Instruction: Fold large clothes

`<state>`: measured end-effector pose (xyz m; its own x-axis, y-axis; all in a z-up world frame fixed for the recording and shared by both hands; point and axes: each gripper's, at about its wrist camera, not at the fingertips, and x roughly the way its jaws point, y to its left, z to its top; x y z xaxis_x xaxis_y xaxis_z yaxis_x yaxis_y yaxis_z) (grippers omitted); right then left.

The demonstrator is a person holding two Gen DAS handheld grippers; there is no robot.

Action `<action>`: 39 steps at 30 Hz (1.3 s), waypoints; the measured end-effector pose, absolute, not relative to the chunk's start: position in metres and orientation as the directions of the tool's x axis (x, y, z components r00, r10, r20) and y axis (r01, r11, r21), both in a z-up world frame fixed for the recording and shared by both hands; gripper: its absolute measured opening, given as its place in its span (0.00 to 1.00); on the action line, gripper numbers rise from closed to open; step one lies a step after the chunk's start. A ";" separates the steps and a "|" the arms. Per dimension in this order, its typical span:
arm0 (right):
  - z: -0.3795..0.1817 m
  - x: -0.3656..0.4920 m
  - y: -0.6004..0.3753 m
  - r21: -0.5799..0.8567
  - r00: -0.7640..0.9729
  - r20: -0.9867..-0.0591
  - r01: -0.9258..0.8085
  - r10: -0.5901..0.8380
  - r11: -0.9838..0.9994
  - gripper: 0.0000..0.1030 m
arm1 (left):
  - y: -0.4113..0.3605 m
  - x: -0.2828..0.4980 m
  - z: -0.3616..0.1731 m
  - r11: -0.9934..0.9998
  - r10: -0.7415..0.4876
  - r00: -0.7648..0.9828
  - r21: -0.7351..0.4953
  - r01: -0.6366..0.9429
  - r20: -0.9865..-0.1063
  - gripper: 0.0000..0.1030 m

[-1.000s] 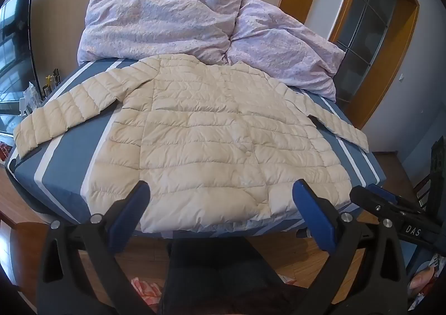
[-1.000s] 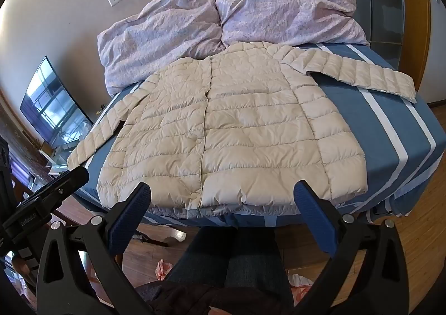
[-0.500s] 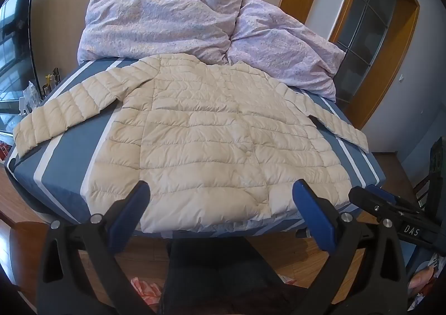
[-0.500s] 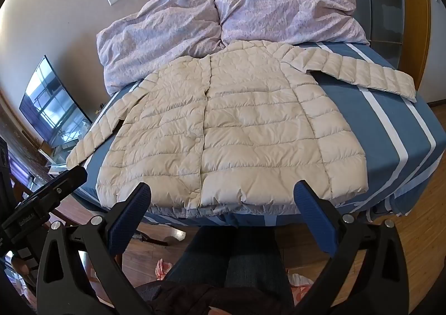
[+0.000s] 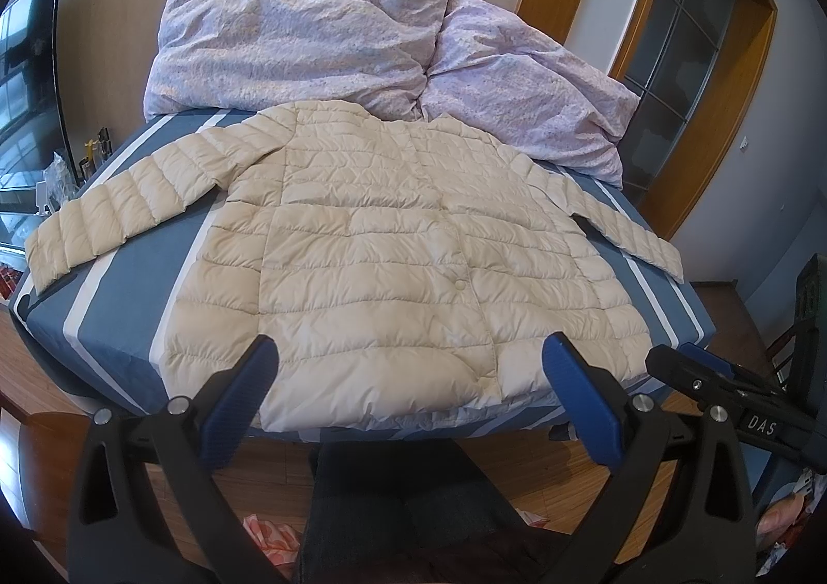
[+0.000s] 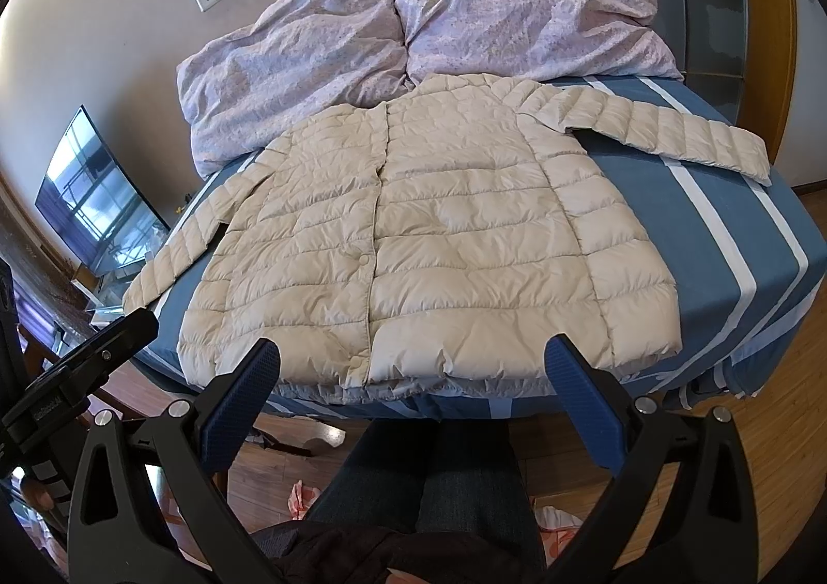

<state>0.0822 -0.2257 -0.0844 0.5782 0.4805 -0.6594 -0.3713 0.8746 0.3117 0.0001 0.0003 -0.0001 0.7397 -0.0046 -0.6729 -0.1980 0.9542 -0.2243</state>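
A cream quilted puffer jacket (image 5: 403, 263) (image 6: 439, 243) lies flat and front-up on the bed, both sleeves spread outward and its hem at the near edge. My left gripper (image 5: 408, 367) hangs open just short of the hem, blue pads wide apart, holding nothing. My right gripper (image 6: 411, 369) is open too, in front of the hem and empty. The right gripper's body shows at the right edge of the left wrist view, and the left gripper's body at the left edge of the right wrist view.
The bed (image 5: 119, 305) has a blue sheet with white stripes (image 6: 723, 243). A lilac duvet (image 5: 320, 46) (image 6: 465, 15) is heaped at the head. A TV (image 6: 98, 191) stands to the left, wooden door frames (image 5: 672, 67) to the right. A person's legs (image 6: 429, 475) stand on the wooden floor.
Both views have crept very slightly closer to the jacket. The jacket lies as before and both grippers stay open.
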 end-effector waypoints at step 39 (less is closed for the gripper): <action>-0.085 0.084 -0.227 0.312 0.577 -0.662 -0.368 0.478 0.876 0.99 | 0.000 0.000 0.000 0.955 -0.002 0.740 -0.221 -0.198 -0.672 0.98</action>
